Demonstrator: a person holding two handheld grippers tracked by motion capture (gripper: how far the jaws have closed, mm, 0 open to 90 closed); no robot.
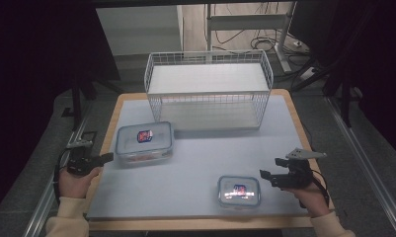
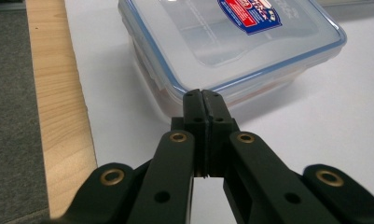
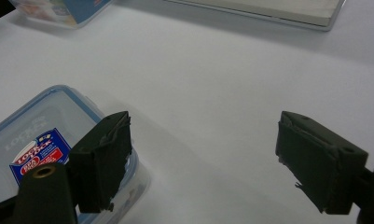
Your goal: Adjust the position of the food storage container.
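Observation:
Two clear plastic boxes with blue-rimmed lids and red-blue labels lie on the white mat. The larger box point(image 1: 144, 141) point(image 2: 231, 46) is at the left; the smaller box point(image 1: 239, 191) point(image 3: 35, 149) is near the front edge at the right. My left gripper point(image 1: 108, 157) point(image 2: 203, 95) is shut with nothing between its jaws, its tip just short of the larger box's near corner. My right gripper point(image 1: 269, 168) point(image 3: 203, 158) is open and empty, just right of the smaller box, with one finger point(image 3: 103, 158) over that box's edge.
A white wire basket point(image 1: 209, 91) stands at the back middle of the mat, its base edge point(image 3: 278, 11) far ahead in the right gripper view. The wooden table edge point(image 2: 58, 116) runs along the mat's left side, with dark floor beyond.

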